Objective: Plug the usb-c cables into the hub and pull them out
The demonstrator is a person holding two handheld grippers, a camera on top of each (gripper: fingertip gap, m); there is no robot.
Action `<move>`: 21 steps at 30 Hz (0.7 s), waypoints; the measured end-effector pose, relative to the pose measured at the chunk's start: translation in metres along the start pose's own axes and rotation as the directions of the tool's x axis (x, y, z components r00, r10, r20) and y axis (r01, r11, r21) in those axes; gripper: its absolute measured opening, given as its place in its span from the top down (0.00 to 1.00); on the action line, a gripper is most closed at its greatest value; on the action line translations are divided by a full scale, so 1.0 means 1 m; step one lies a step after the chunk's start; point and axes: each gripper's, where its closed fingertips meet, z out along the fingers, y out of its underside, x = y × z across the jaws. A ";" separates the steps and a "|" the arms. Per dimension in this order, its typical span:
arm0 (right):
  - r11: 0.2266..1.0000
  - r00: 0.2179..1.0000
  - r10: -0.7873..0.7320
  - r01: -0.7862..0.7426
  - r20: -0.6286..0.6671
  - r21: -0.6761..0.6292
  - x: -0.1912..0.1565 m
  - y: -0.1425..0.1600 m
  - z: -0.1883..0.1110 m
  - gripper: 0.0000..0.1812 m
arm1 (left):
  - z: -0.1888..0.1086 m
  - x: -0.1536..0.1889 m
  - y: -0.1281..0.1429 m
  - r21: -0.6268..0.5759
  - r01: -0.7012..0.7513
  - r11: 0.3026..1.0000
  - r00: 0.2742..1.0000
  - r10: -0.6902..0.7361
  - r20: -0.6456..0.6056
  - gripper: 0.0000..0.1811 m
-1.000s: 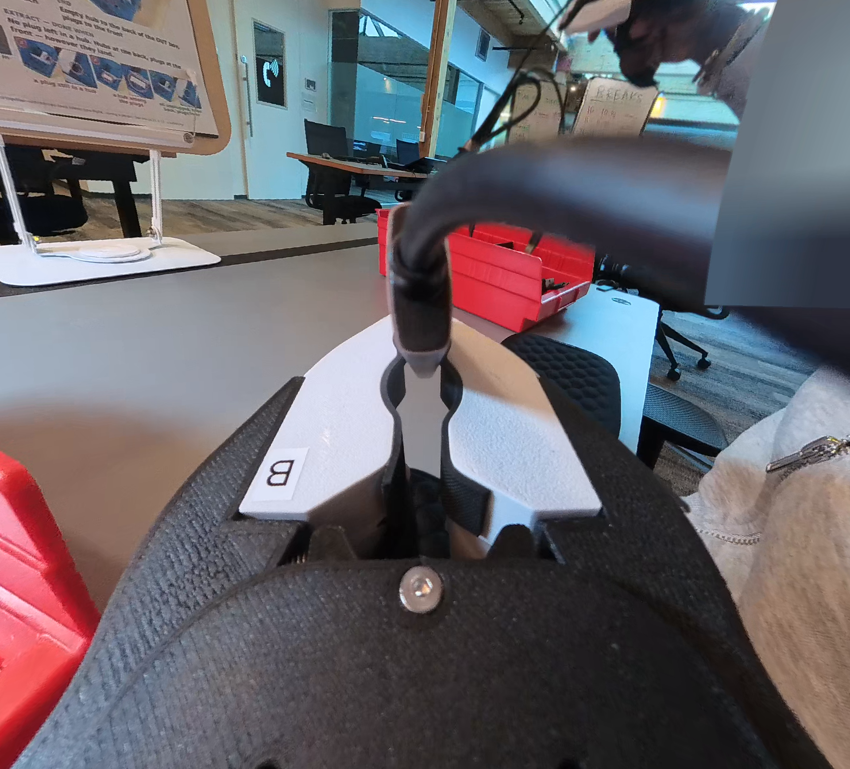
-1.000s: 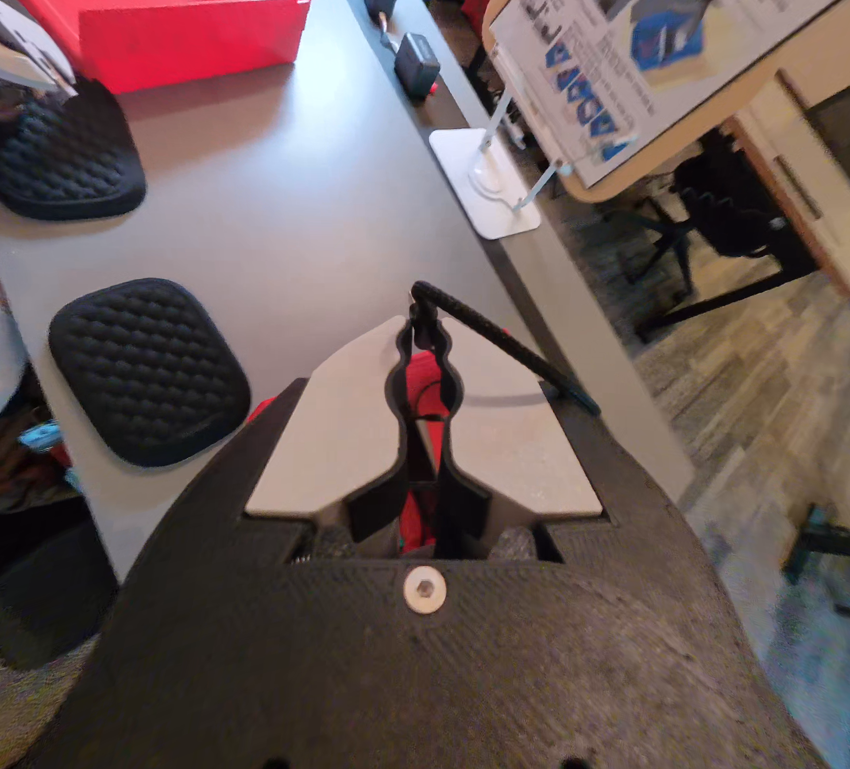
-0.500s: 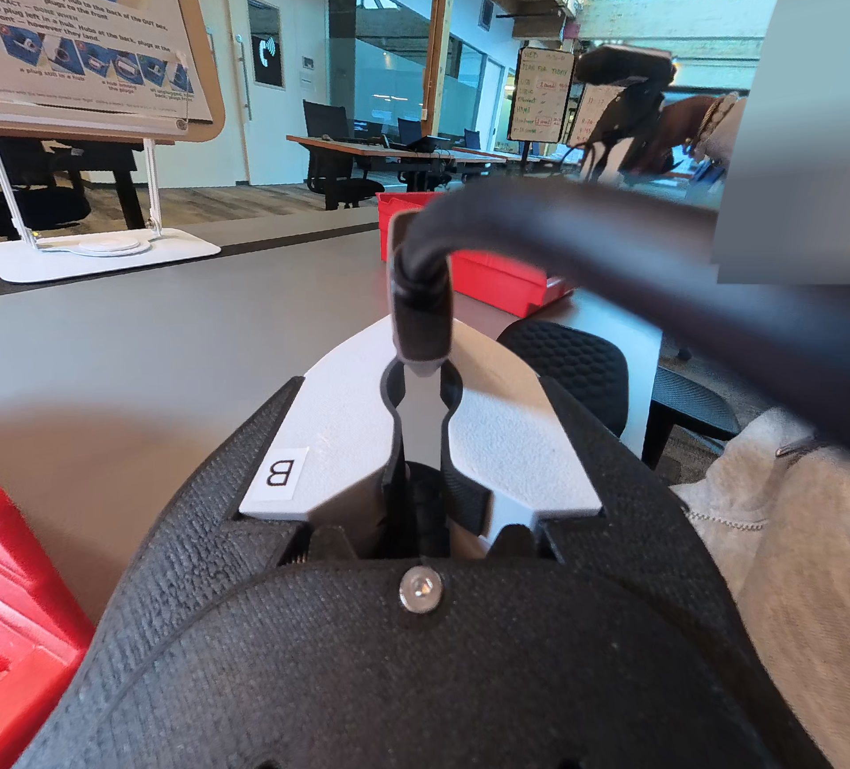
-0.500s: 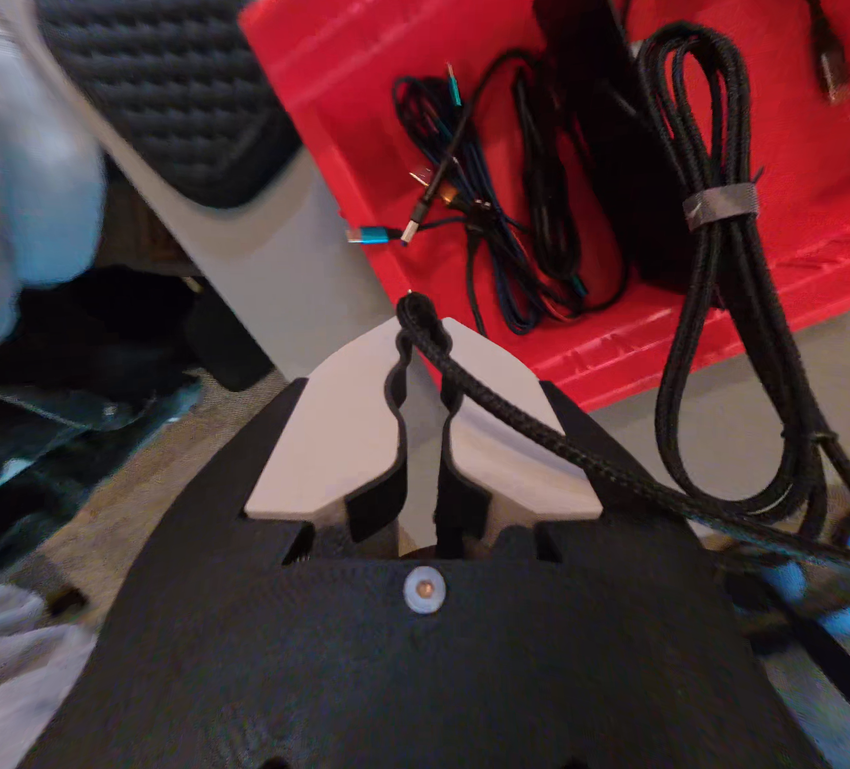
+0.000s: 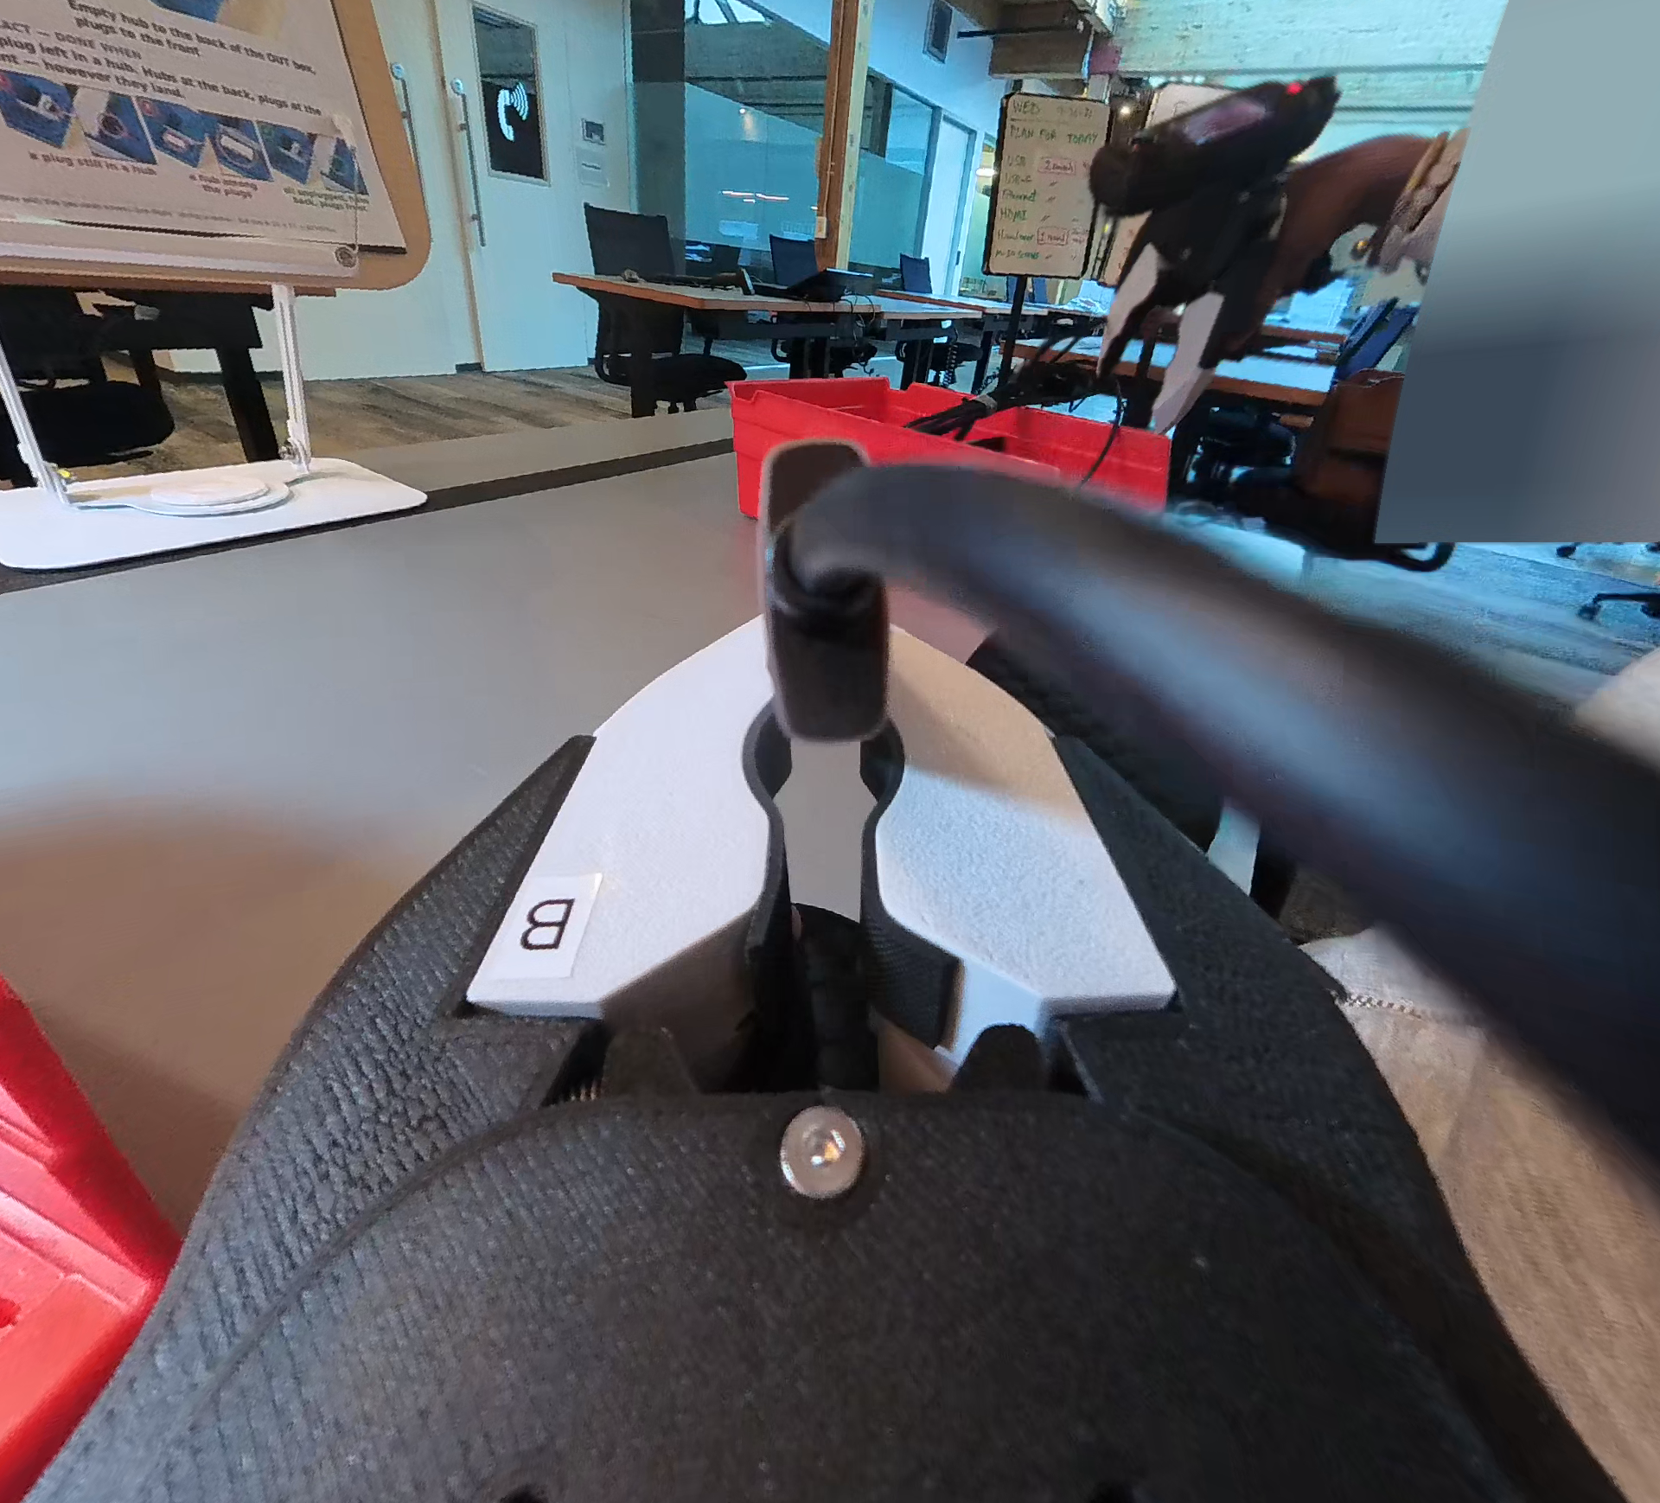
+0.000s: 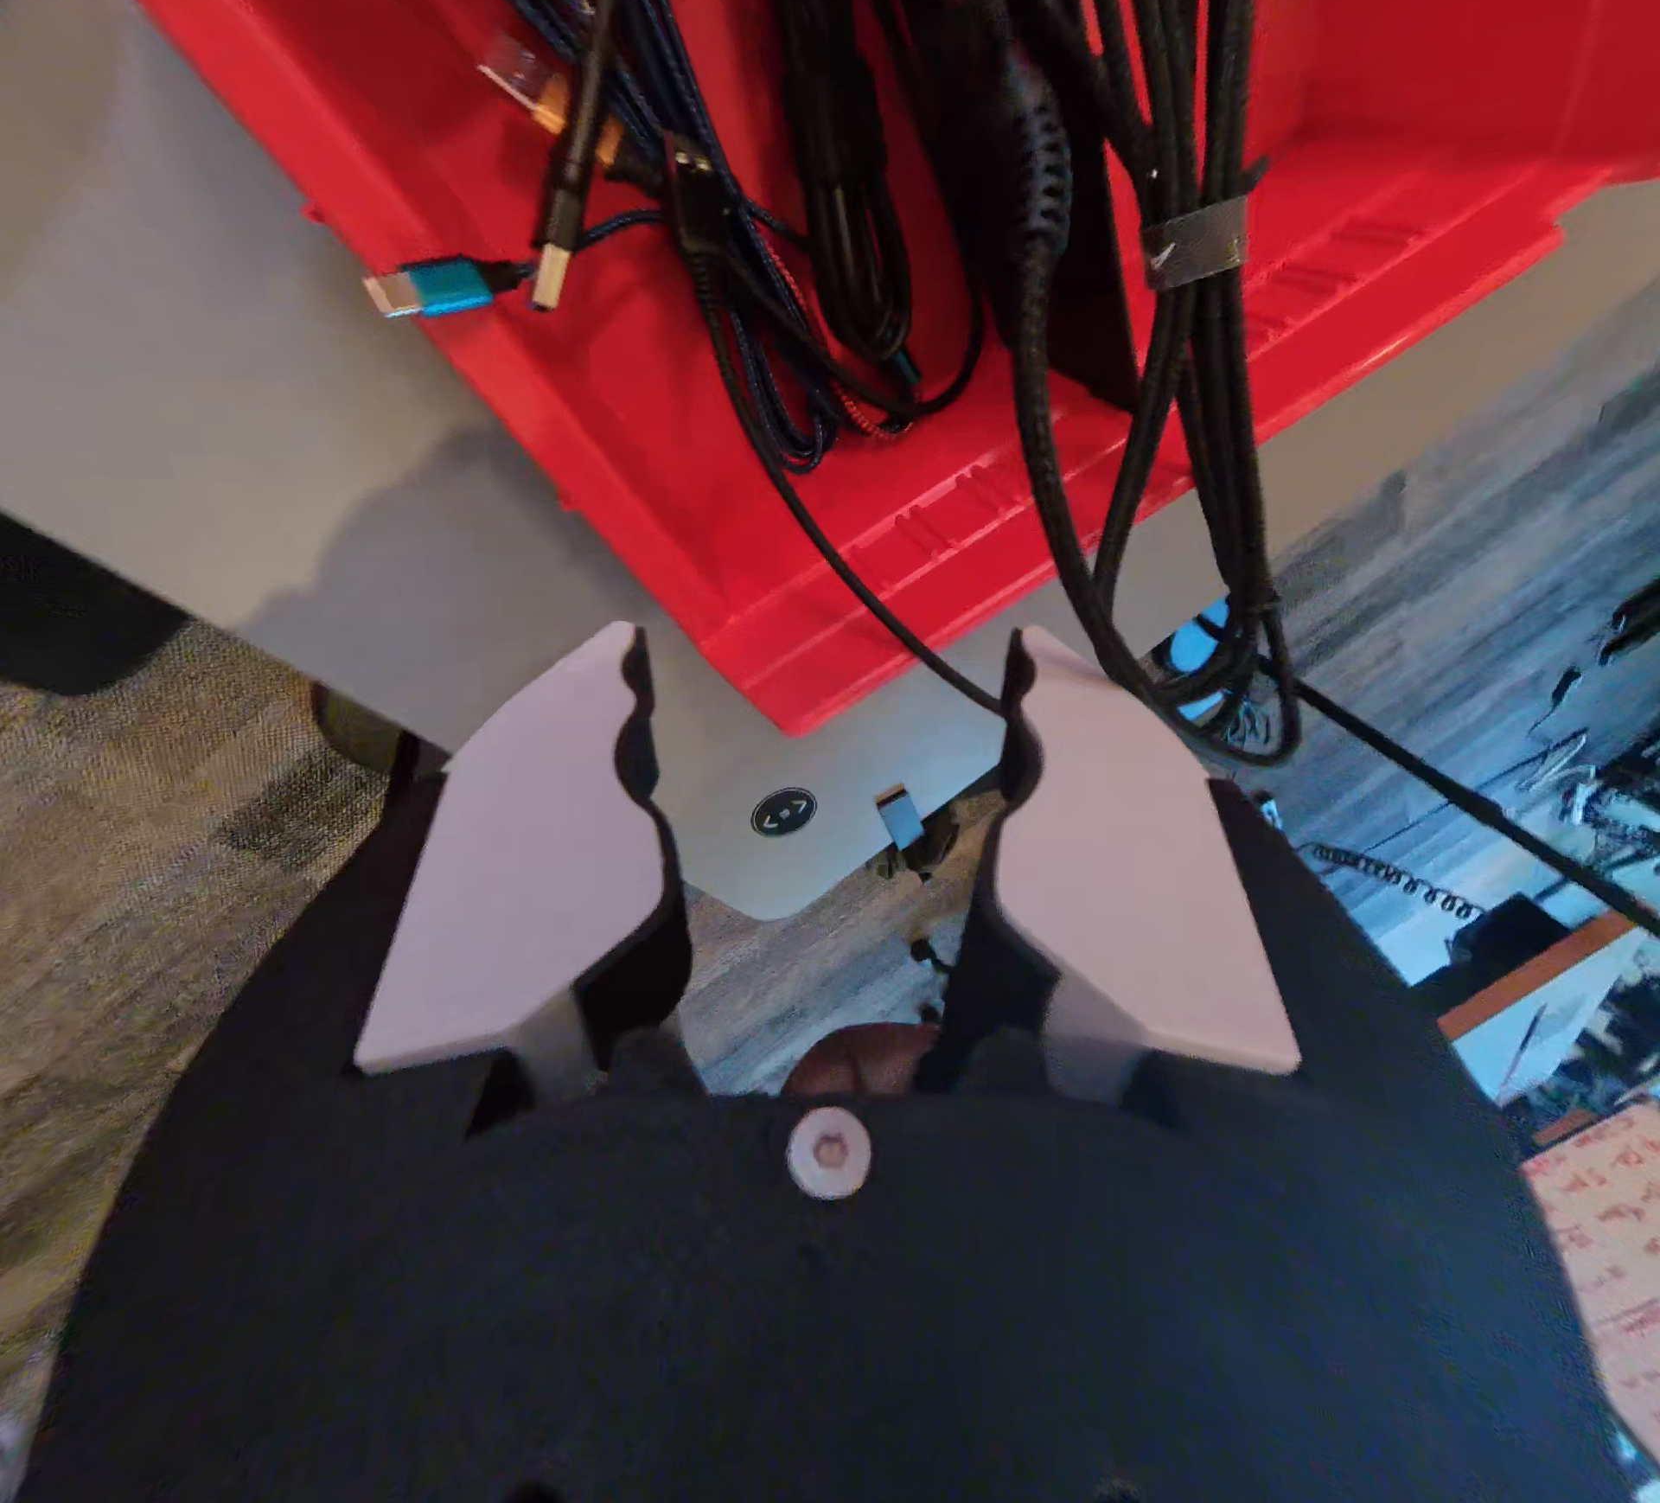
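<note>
My left gripper is shut on a dark, grey-rimmed hub, held end-on above the grey table. The hub's thick black cable bends off to the right. My right gripper is wide open with nothing held, over the near corner of a red bin full of black cables. A thin black cable trails out of the bin and passes behind its right finger. A small silver-tipped plug shows loose between the fingers. The left wrist view shows this gripper open above the bin.
An instruction board on a white stand is at the table's far left. Another red bin is at my lower left. A blue plug pokes over the bin's rim. A person's grey garment is at the right.
My right gripper swung over the cable bin and opened, letting go of the thin braided cable it held. My left gripper stayed shut on the hub, barely moving.
</note>
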 end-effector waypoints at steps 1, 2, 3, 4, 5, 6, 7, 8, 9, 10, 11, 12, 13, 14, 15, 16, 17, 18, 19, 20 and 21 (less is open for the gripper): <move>1.000 1.000 -0.019 0.019 0.003 0.013 -0.001 0.000 -0.009 0.55 | 0.000 0.000 0.000 0.000 0.000 1.000 1.000 0.000 -0.001 0.94; 0.999 0.999 -0.044 0.044 -0.004 0.029 0.000 -0.001 -0.018 0.54 | 0.000 0.000 0.000 0.001 0.002 1.000 1.000 -0.002 -0.001 0.95; 0.996 0.997 -0.069 0.070 -0.024 0.049 0.002 -0.001 -0.027 0.53 | 0.000 0.000 0.000 0.002 0.003 1.000 1.000 -0.003 -0.002 0.95; 0.994 0.994 -0.084 0.088 -0.063 0.066 0.008 -0.002 -0.034 0.49 | 0.000 0.000 0.000 0.004 0.005 1.000 1.000 -0.005 -0.003 0.95; 0.992 0.989 -0.094 0.103 -0.115 0.076 0.017 -0.004 -0.040 0.44 | -0.001 0.000 0.000 0.005 0.007 1.000 1.000 -0.007 -0.003 0.94; 0.988 0.982 -0.115 0.128 -0.151 0.083 0.024 -0.006 -0.041 0.40 | -0.001 0.000 0.000 0.006 0.008 1.000 1.000 -0.008 -0.004 0.94; 0.983 0.975 -0.148 0.164 -0.168 0.085 0.028 -0.009 -0.037 0.36 | -0.001 0.000 0.000 0.006 0.009 1.000 1.000 -0.009 -0.004 0.94; 0.977 0.969 -0.183 0.198 -0.165 0.077 0.030 -0.011 -0.028 0.32 | -0.001 0.000 -0.001 0.006 0.007 1.000 1.000 -0.007 -0.005 0.94; 0.975 0.968 -0.208 0.217 -0.142 0.049 0.030 -0.011 -0.016 0.28 | -0.001 0.000 -0.001 0.007 0.004 1.000 1.000 -0.004 -0.003 0.94; 0.973 0.967 -0.228 0.231 -0.118 0.013 0.031 -0.010 -0.002 0.27 | -0.001 0.000 -0.001 0.008 0.001 1.000 1.000 -0.001 -0.001 0.94; 0.969 0.963 -0.248 0.248 -0.106 -0.018 0.033 -0.010 0.012 0.27 | -0.001 0.000 -0.001 0.007 0.000 1.000 1.000 0.000 -0.001 0.94; 0.964 0.958 -0.266 0.264 -0.103 -0.038 0.036 -0.011 0.024 0.27 | -0.001 0.000 0.000 0.005 -0.001 1.000 1.000 0.001 -0.002 0.94; 0.960 0.955 -0.278 0.274 -0.105 -0.052 0.040 -0.013 0.035 0.27 | -0.001 0.000 0.000 0.004 0.001 1.000 1.000 -0.001 -0.002 0.94; 0.957 0.952 -0.287 0.282 -0.108 -0.060 0.045 -0.016 0.044 0.29 | 0.000 0.000 0.000 0.003 0.005 1.000 1.000 -0.005 -0.002 0.94; 0.954 0.950 -0.297 0.292 -0.099 -0.067 0.047 -0.017 0.052 0.31 | -0.001 -0.001 0.000 0.004 0.009 1.000 1.000 -0.009 -0.002 0.94; 0.950 0.946 -0.310 0.304 -0.092 -0.075 0.049 -0.018 0.059 0.36 | -0.001 -0.001 0.000 0.006 0.013 1.000 1.000 -0.013 -0.003 0.94; 0.947 0.941 -0.320 0.312 -0.113 -0.078 0.053 -0.020 0.063 0.42 | -0.001 -0.001 -0.001 0.009 0.017 1.000 1.000 -0.017 -0.003 0.94; 0.943 0.932 -0.333 0.325 -0.142 -0.077 0.057 -0.022 0.064 0.48 | -0.001 -0.002 -0.001 0.012 0.022 1.000 1.000 -0.022 -0.004 0.94; 0.937 0.920 -0.348 0.342 -0.178 -0.062 0.061 -0.025 0.061 0.59 | -0.002 -0.002 -0.001 0.015 0.028 1.000 1.000 -0.028 -0.006 0.94; 0.932 0.906 -0.361 0.359 -0.223 -0.049 0.065 -0.029 0.057 0.70 | -0.002 -0.003 -0.002 0.018 0.034 0.999 0.999 -0.034 -0.008 0.94; 0.927 0.891 -0.371 0.374 -0.263 -0.037 0.068 -0.032 0.052 0.83 | -0.002 -0.003 -0.002 0.020 0.040 0.999 0.999 -0.040 -0.010 0.94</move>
